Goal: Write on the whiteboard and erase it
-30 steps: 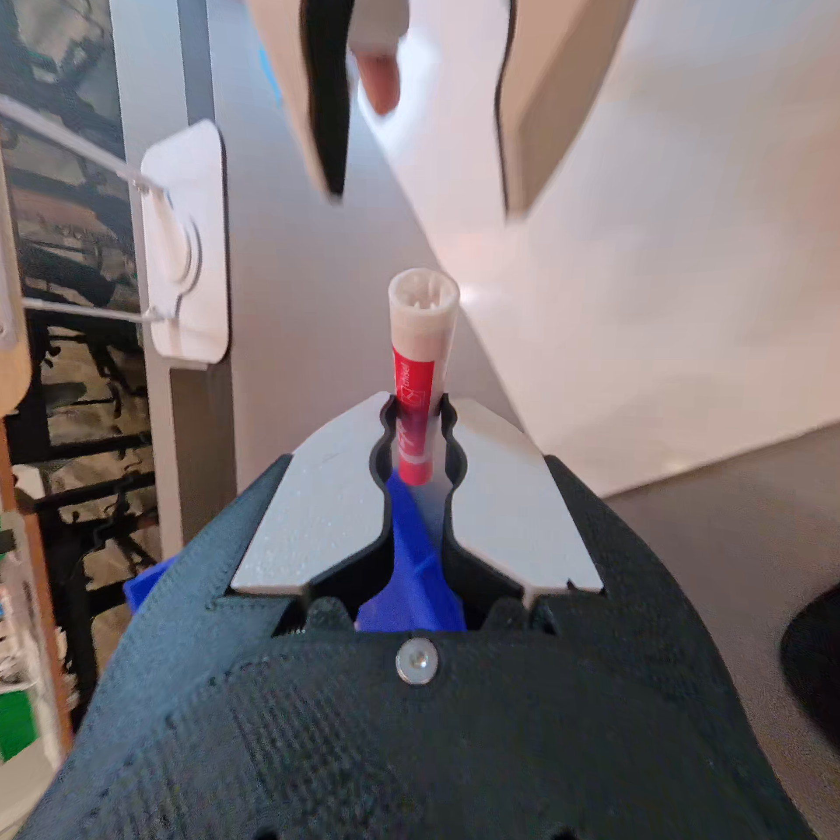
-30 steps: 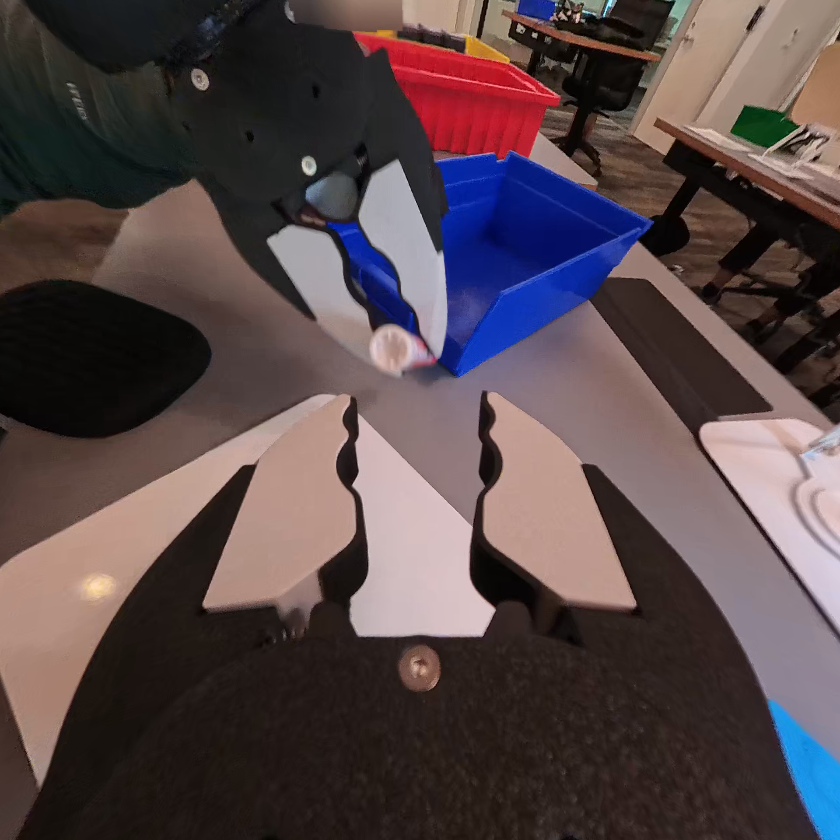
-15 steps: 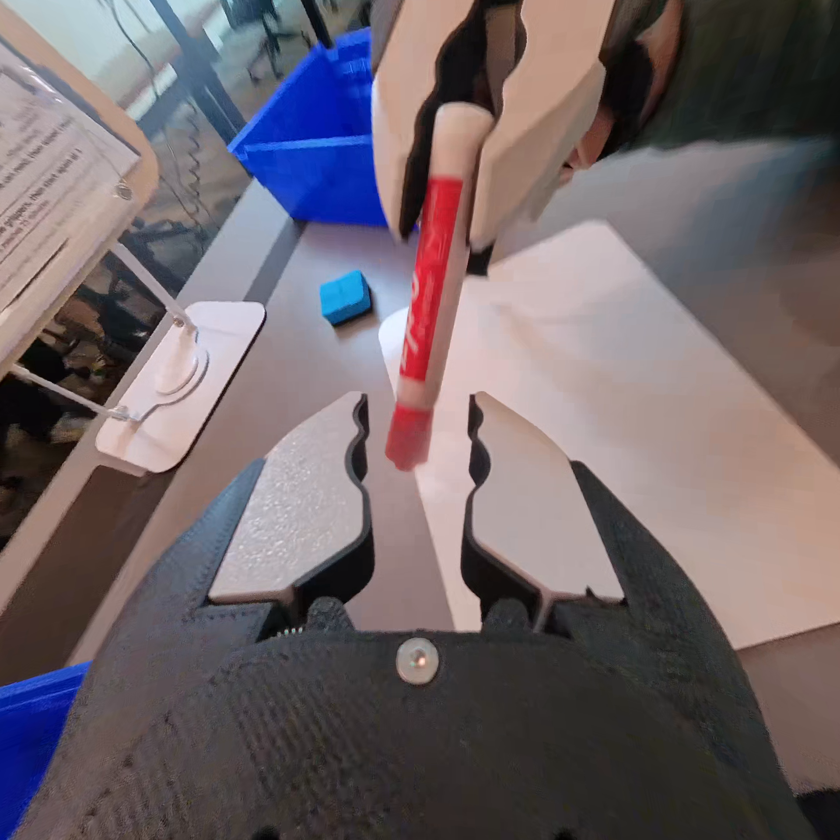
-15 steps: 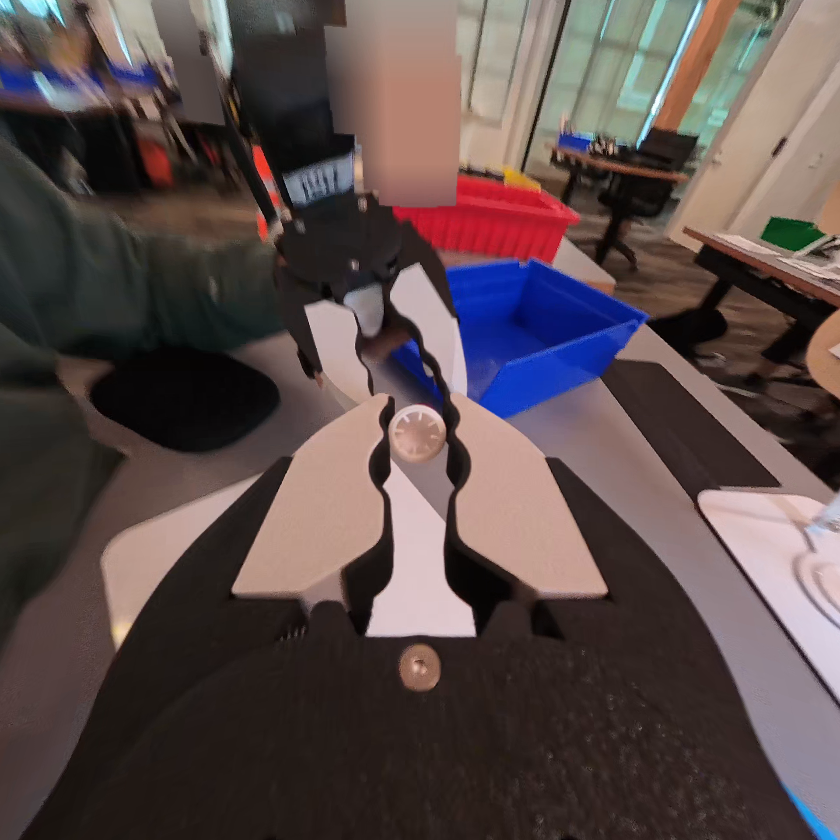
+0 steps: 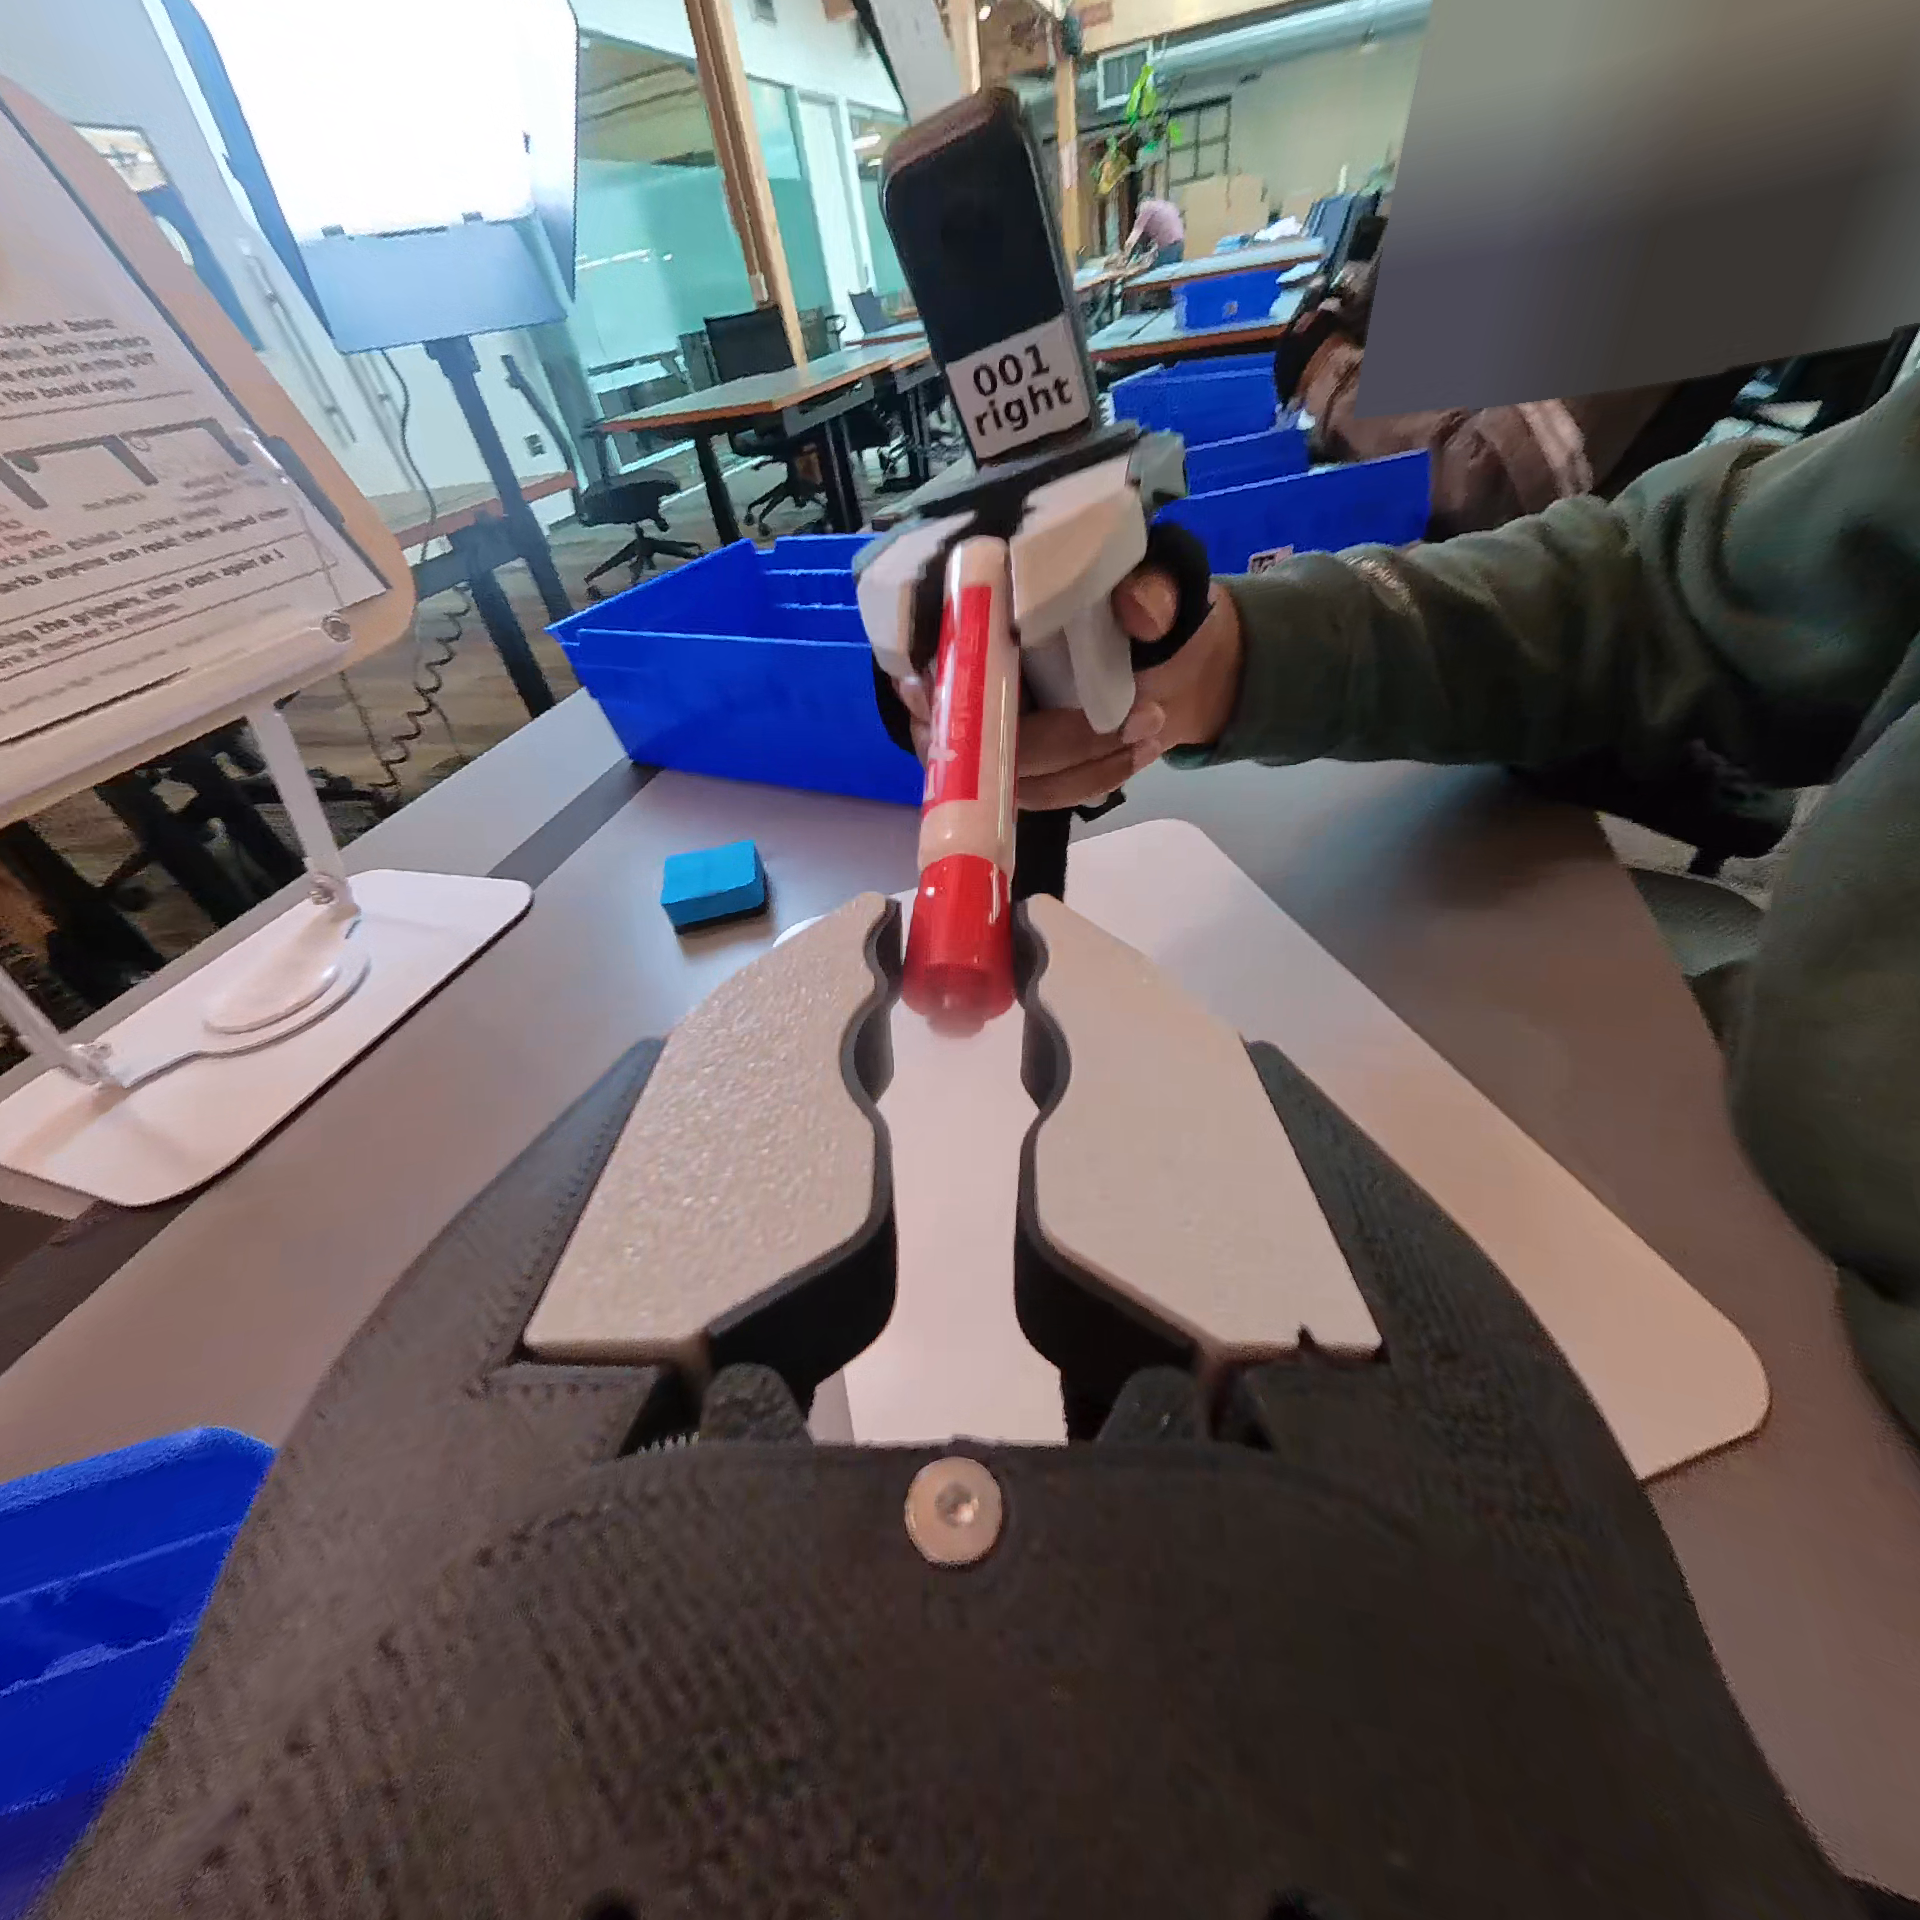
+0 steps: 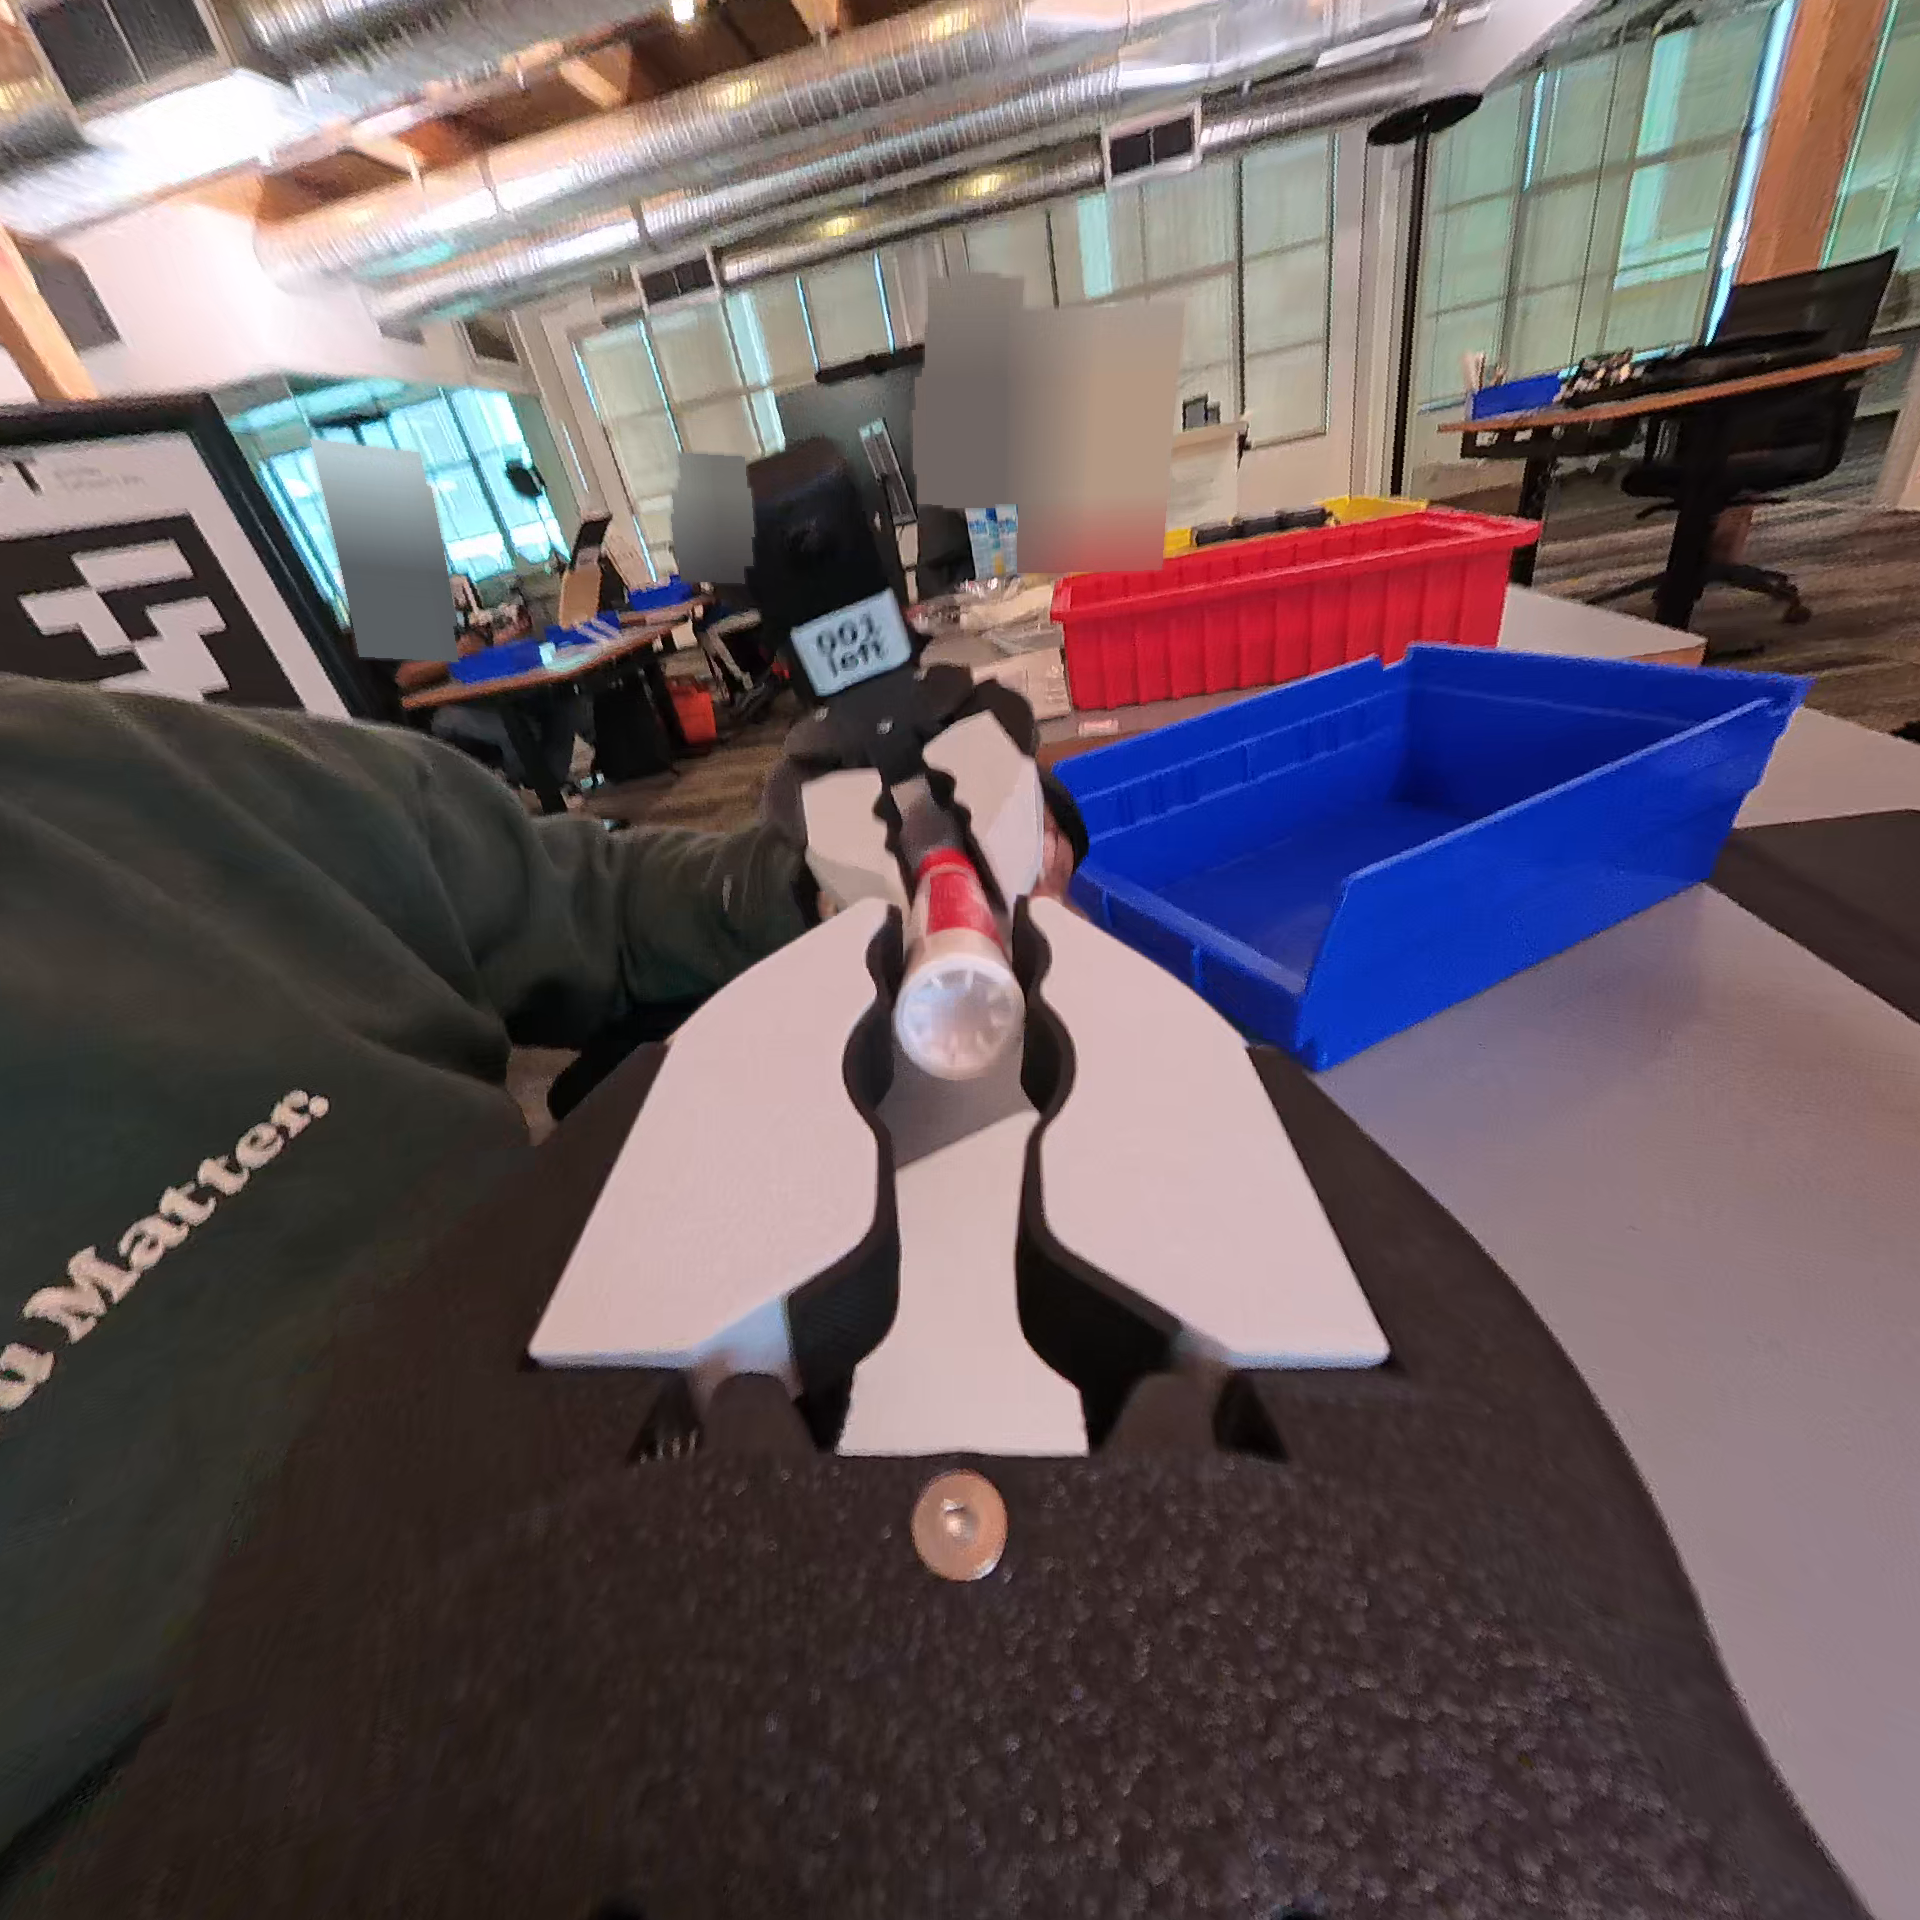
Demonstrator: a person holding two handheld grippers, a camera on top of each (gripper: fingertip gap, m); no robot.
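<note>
A red-and-white marker (image 5: 968,727) hangs in the air between my two grippers, above the whiteboard (image 5: 1403,1091). My left gripper (image 5: 958,940) is shut on the marker's red cap (image 5: 956,951), with both pads pressed against it. My right gripper (image 6: 956,971) is shut on the marker's white rear end (image 6: 958,1006). In the left wrist view the right gripper (image 5: 977,587) holds the barrel from above. In the right wrist view the left gripper (image 6: 930,831) grips the far cap end. A blue eraser (image 5: 715,883) lies on the table beside the board's far left corner.
A blue bin (image 6: 1455,831) stands on the grey table (image 6: 1610,1195) beyond the board, with a red bin (image 6: 1288,613) behind it. A sign on a white stand (image 5: 260,997) is at the left. Another blue bin (image 5: 94,1558) is at the near left. A person's green sleeve (image 5: 1558,644) reaches in. Tip to tip, the grippers are about 6 cm apart.
The left gripper held the marker alone, then the right gripper shut on its rear end. The left gripper let go, opened, and has now shut again on the red cap.
</note>
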